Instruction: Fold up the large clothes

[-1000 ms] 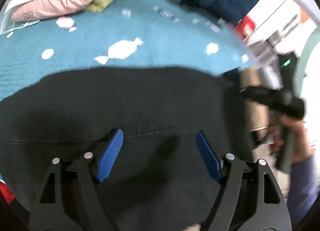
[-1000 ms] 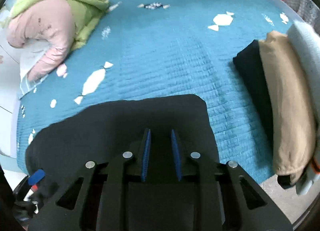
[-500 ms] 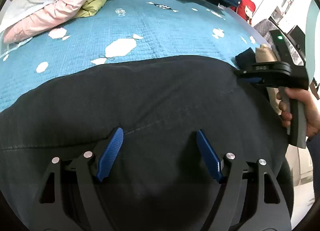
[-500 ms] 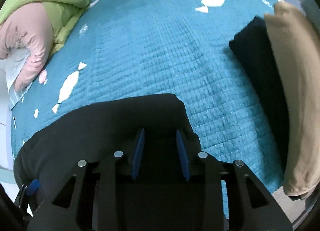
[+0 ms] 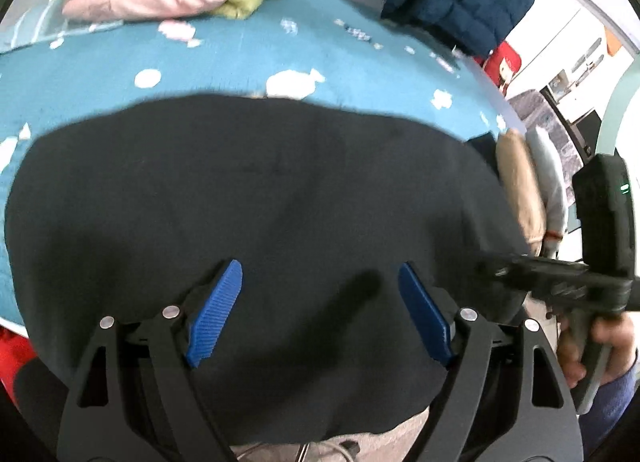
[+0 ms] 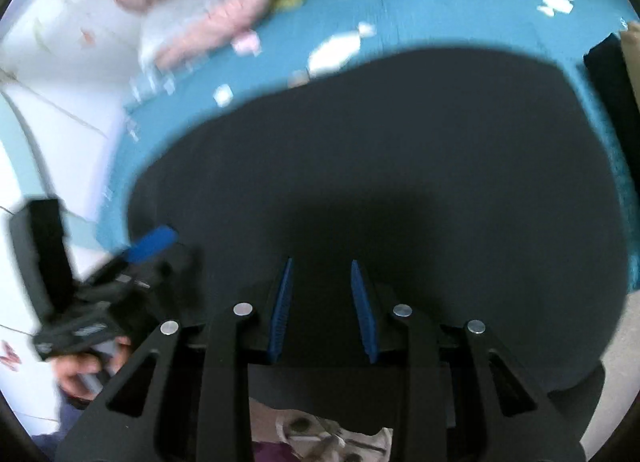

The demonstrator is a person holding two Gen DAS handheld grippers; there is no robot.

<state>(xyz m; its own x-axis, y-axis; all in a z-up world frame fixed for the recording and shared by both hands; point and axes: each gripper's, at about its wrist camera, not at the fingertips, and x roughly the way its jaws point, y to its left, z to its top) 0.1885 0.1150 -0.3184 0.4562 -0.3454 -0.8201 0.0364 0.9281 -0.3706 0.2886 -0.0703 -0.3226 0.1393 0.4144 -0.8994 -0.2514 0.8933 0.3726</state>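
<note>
Left hand-held gripper [image 5: 320, 310] hangs spread wide over the black garment [image 5: 256, 222] on the bed [image 5: 224, 62]. Right hand-held gripper [image 6: 322, 310] stands narrowly parted, its jaws just closing a little, pinching nothing.

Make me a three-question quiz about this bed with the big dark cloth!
1. Where does the big black garment lie?
A. on the teal quilted bedspread
B. on a chair
C. on the floor

2. What colour are the gripper pads?
A. red
B. blue
C. yellow

3. How are the left gripper jaws?
A. clamped on cloth
B. wide apart, holding nothing
C. out of sight

Answers: 1 A, teal shows around the garment's far edge; 2 B, the ribbed pads are blue; 3 B, the garment shows plainly between the spread pads.
</note>
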